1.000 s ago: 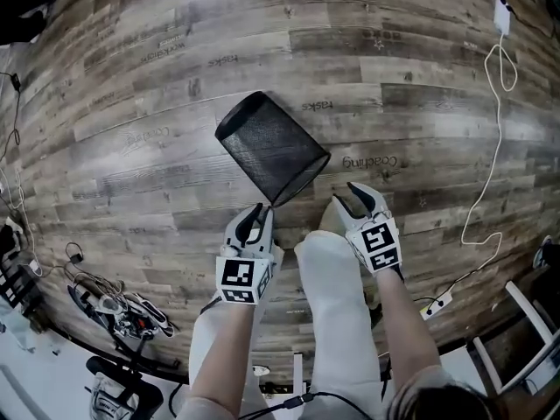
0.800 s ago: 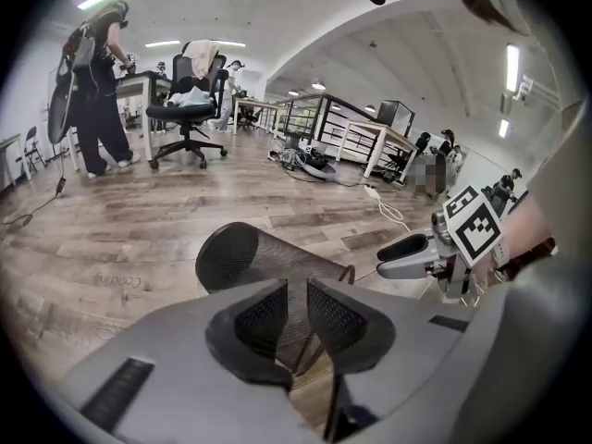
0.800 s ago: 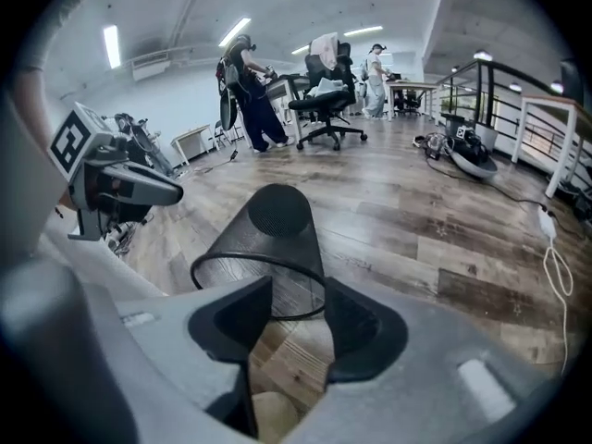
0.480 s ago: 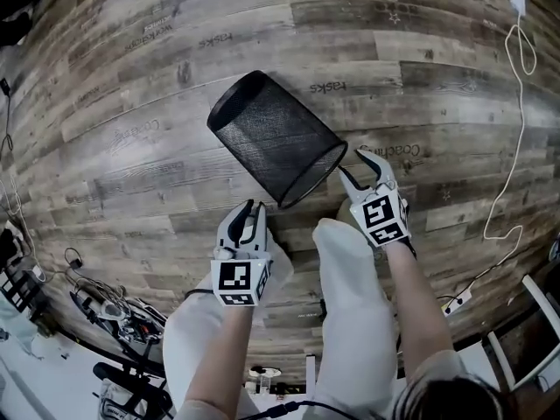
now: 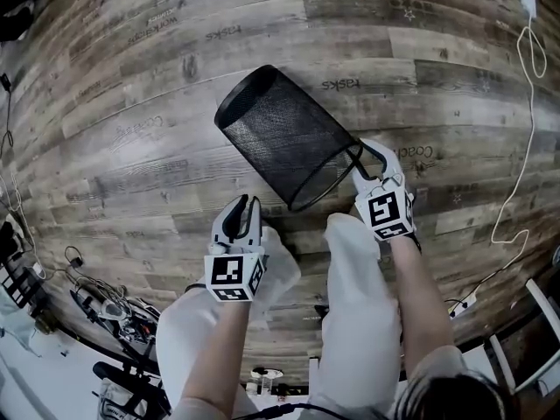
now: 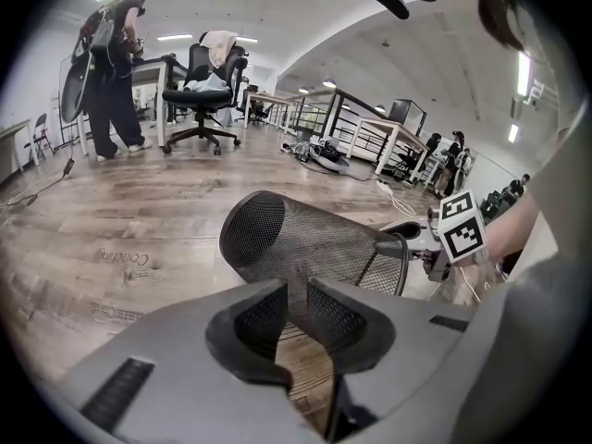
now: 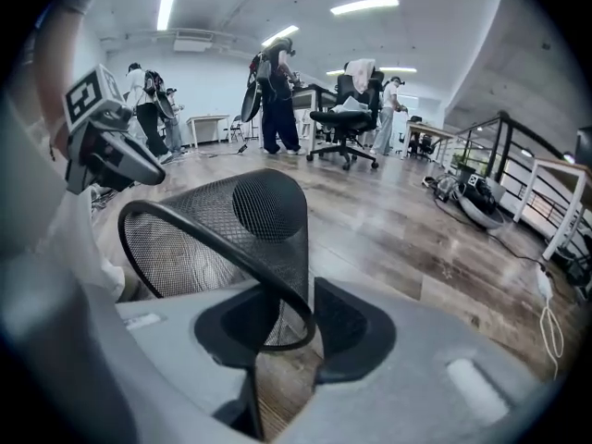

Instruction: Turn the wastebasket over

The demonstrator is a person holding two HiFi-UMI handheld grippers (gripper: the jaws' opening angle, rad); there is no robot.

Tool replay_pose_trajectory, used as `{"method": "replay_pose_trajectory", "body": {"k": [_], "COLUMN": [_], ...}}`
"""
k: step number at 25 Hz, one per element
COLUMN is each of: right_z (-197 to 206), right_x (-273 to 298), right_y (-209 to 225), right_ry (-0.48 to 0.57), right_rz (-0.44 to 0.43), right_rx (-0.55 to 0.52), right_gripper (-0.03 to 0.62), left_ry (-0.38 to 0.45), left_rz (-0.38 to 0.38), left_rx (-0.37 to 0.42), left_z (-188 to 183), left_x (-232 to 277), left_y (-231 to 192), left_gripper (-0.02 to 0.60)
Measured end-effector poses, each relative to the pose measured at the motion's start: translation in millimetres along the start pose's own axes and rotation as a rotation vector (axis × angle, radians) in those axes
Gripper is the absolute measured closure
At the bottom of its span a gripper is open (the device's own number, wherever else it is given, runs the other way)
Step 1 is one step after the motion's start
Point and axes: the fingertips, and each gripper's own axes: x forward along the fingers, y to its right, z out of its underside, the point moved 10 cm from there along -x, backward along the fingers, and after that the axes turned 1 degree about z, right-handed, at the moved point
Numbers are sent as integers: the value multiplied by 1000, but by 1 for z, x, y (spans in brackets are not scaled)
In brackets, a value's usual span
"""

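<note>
The black mesh wastebasket [image 5: 284, 134] lies on its side on the wood floor, closed bottom at the far left, open rim towards me. My right gripper [image 5: 366, 156] is at the rim's right side. In the right gripper view the thin rim [image 7: 231, 248] runs between the jaws of the right gripper [image 7: 294, 294], with a gap still showing beside it. Those jaws have just been closing around the rim. My left gripper [image 5: 243, 204] hovers just short of the basket's near side, jaws slightly open with nothing between them; the left gripper view shows the mesh wastebasket [image 6: 305, 243] just beyond the left gripper [image 6: 294, 289].
My legs in white trousers [image 5: 359, 304] are under the grippers. A white cable [image 5: 516, 129] trails along the floor at the right. Tangled cables and gear [image 5: 105, 304] lie at the lower left. An office chair [image 6: 203, 91] and a standing person [image 6: 111, 72] are far off.
Both grippers have moved closer to the basket. The right gripper went from beside the rim to having the rim between its jaws. The left gripper stays short of the basket.
</note>
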Motion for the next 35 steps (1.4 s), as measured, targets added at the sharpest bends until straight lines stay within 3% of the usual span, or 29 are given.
{"method": "replay_pose_trajectory", "body": {"k": [9,14,19,24,29,35], "right_z": [-13,-31,-52,-73,-87,-95], "right_x": [-9,-32,-56,-69,-76,-74], "right_y": [-17,-20,-33,-39,-32,-24], "right_ry": [-100,-137,-184,-219,-228,-236], "right_rz": [-63,-46,-100,-134,-154,-178], "right_rx": [-171,-119,-132,-62,35,96], "right_gripper": [525,537,549,554,556,556], "left_ry": [3,13,-34,-77,-146,-132], "left_rz": [-8,-59,-71,-82,-49,62], "left_rx": [-43,-103,-113,-203,-266,-297], "left_z": [-8,-18,-18,-7,9,-2], "left_x": [-15,-44,-76,-98,-97,-83], "left_y": [-1,-11,-11,-12,-16,-13], "left_gripper": [518,518,518,518,503,454]}}
